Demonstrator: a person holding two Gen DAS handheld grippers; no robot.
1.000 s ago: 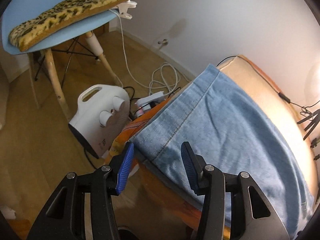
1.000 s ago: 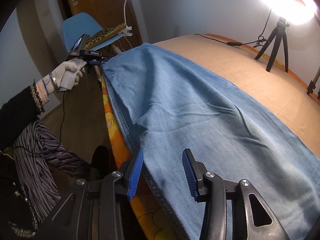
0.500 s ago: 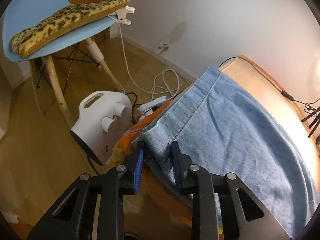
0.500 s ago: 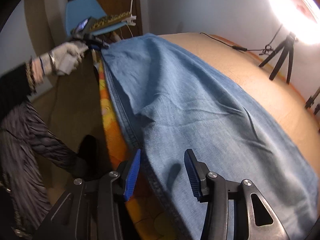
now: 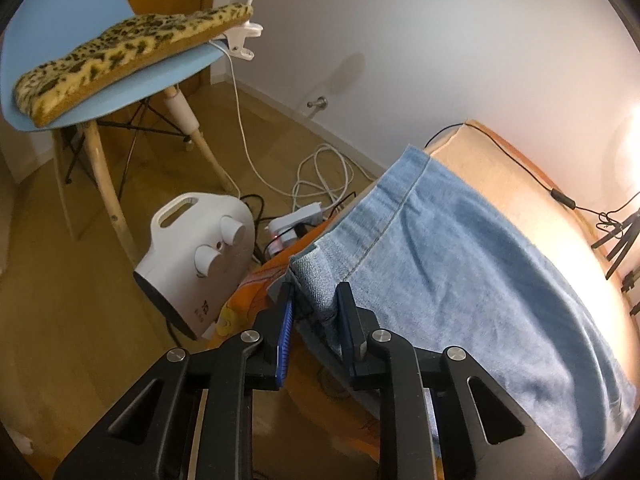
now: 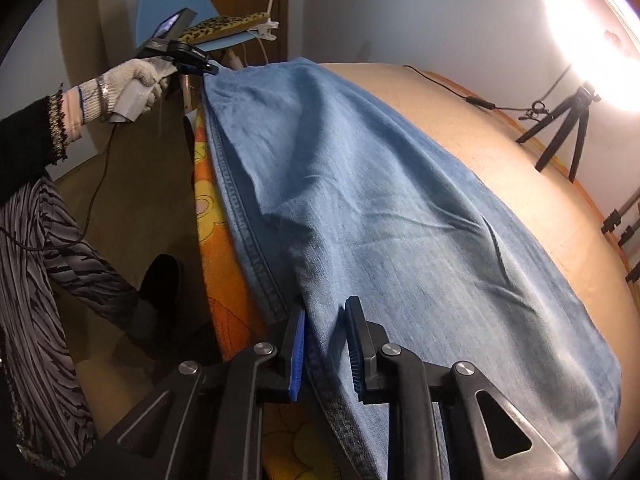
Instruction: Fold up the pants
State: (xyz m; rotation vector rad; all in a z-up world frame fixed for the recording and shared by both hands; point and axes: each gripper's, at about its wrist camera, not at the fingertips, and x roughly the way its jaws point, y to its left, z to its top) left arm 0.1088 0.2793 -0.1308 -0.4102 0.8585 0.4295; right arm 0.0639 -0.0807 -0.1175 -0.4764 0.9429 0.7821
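The pants [image 6: 380, 216] lie lengthwise on the tan bed [image 6: 500, 152], long axis running away from the right gripper [image 6: 325, 344] toward the blue chair [image 6: 172, 4]. The gloved left hand [image 6: 132, 80] reaches level. The left gripper [image 5: 316, 312] pinches the far corner; the right's jaws are closing on the near edge seam (narrow gap).

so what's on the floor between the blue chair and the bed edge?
A white fan heater, with a power strip and coiled cables behind it. Left wrist view.
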